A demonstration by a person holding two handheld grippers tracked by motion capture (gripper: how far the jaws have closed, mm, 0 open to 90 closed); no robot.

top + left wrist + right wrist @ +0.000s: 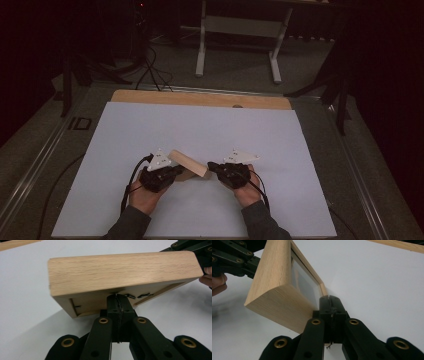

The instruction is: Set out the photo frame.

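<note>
A white sheet [200, 130] covers the wooden table [200, 98].

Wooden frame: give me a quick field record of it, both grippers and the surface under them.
object: wooden frame, clear pane in front, tilted
left gripper: shut, jaws pressed together at the frame's back edge
right gripper: shut, jaws together at the frame's front edge by the pane
grip: cannot tell whether either pinches a thin lip
surface: white sheet on a wooden table
</note>
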